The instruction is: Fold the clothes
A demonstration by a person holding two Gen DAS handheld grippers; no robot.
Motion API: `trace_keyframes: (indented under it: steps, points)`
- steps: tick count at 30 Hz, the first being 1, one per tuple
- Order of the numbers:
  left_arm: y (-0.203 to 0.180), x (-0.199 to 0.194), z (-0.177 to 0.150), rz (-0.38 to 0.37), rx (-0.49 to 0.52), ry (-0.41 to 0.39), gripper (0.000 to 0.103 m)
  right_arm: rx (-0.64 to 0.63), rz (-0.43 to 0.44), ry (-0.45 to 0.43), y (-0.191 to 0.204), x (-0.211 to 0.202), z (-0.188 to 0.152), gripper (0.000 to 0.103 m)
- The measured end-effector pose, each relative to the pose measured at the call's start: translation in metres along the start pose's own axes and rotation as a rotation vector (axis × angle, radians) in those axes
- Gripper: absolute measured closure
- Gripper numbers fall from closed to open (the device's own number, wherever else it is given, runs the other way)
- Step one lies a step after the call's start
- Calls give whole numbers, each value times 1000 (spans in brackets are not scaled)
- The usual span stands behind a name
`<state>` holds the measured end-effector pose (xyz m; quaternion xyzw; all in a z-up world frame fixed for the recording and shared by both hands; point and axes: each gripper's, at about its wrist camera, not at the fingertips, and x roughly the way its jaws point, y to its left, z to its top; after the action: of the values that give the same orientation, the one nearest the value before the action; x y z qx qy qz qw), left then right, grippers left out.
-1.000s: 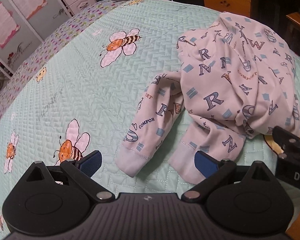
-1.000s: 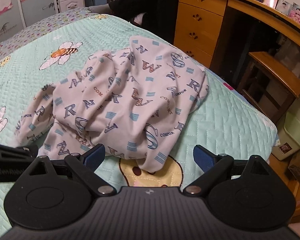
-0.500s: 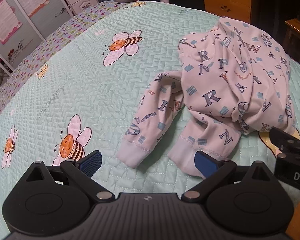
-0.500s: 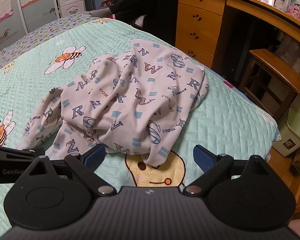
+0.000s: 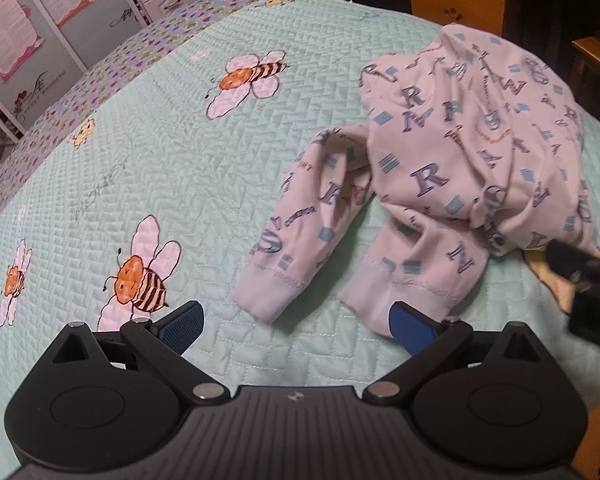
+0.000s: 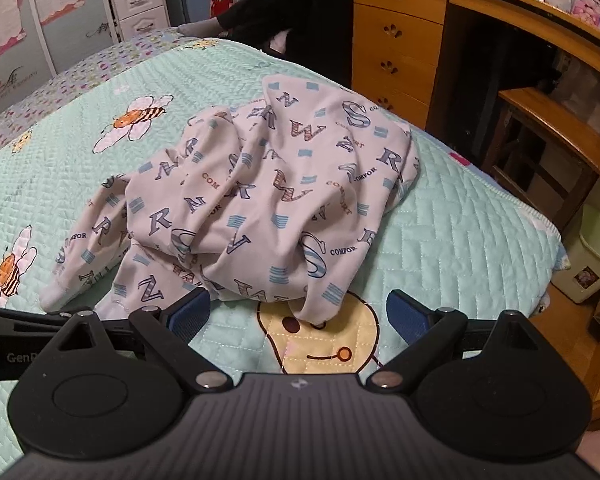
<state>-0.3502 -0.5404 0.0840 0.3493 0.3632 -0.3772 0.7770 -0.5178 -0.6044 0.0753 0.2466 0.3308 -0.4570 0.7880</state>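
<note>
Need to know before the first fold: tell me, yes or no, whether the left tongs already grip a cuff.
No. The left tongs are open, and both cuffs lie free on the quilt.

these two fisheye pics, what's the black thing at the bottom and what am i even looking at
Each picture comes from a camera on a handheld two-finger gripper, looking along its blue-padded fingers. One shows the left gripper, the other the right gripper. A person holds one in each hand; there is no robot arm. Both are open and hold nothing. Ahead lies a crumpled pair of letter-print pyjama trousers on a green quilted bedspread with bee pictures. The two cuffs point towards the left gripper. A wooden desk stands beside the bed.
</note>
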Motion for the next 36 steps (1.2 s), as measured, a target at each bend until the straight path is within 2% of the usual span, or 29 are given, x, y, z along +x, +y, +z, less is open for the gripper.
trace_keyframes:
  steps: [4, 8, 12, 15, 19, 26, 32, 36]
  points:
    - [5, 6, -1, -7, -18, 6, 1, 46, 29, -18, -9, 2, -1, 9]
    - [2, 4, -4, -25, -15, 4, 1, 85, 45, 0, -12, 7, -4, 9]
    - [-1, -2, -7, -26, 1, -13, 1, 63, 33, 2, -7, 5, -6, 9]
    - [5, -18, -10, -36, -10, -52, 5, 56, 29, -12, -5, -1, -8, 9]
    - [6, -37, -6, -90, 5, -129, 3, 64, 47, -24, -6, -7, -8, 9]
    - [9, -20, 2, -67, -9, -81, 3, 56, 66, -44, -5, -12, -8, 9]
    - [7, -7, -1, -73, -9, -49, 3, 70, 47, -10, -11, 1, -8, 9]
    - [6, -3, -3, -73, -5, -57, 3, 68, 48, -10, -12, 5, -9, 9]
